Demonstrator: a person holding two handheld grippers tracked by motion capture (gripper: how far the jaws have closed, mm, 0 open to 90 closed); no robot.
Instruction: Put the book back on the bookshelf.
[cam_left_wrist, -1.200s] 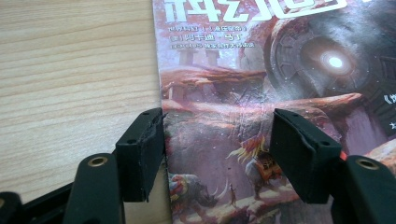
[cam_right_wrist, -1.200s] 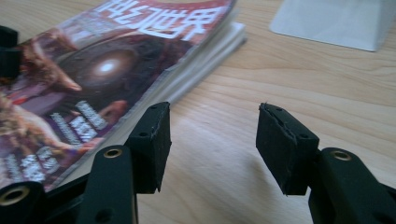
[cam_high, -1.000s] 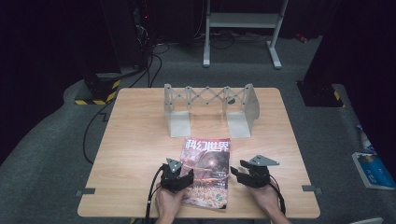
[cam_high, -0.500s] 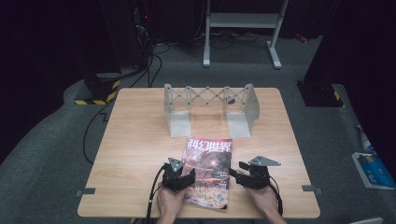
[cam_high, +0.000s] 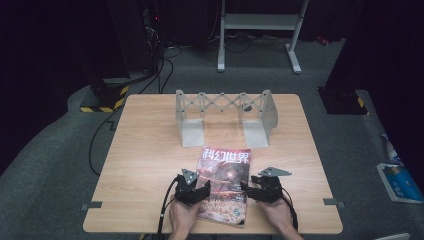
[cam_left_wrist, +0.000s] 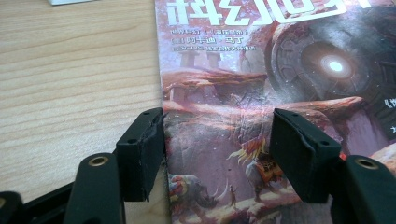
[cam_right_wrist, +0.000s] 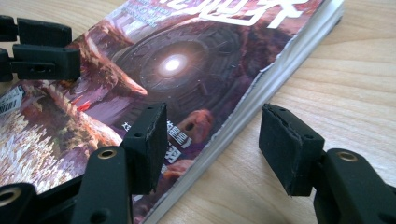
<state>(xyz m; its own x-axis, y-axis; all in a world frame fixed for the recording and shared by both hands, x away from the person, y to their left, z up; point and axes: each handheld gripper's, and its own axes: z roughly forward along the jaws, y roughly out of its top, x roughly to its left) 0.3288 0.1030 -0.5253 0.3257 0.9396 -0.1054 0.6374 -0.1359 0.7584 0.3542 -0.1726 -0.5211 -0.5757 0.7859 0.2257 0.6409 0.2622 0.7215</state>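
Observation:
A magazine (cam_high: 225, 182) with a dark sci-fi cover lies flat near the table's front edge. My left gripper (cam_high: 201, 190) is at the magazine's left edge. In the left gripper view this gripper (cam_left_wrist: 217, 154) is open; one jaw is beside the spine over the wood and the other is over the cover (cam_left_wrist: 261, 70). My right gripper (cam_high: 248, 190) is at the right edge. In the right gripper view it (cam_right_wrist: 212, 140) is open and straddles the page edge of the magazine (cam_right_wrist: 187, 70). The left gripper's fingers (cam_right_wrist: 44, 60) show at that view's top left.
A grey metal expanding rack (cam_high: 225, 107) with two end plates stands at the back middle of the wooden table (cam_high: 145, 150). Off the table are a white frame stand (cam_high: 260, 22), floor cables (cam_high: 100, 135) and a blue box (cam_high: 400, 182) at the right.
Both grippers have edged slightly inward toward the magazine's side edges. The magazine and rack have not moved.

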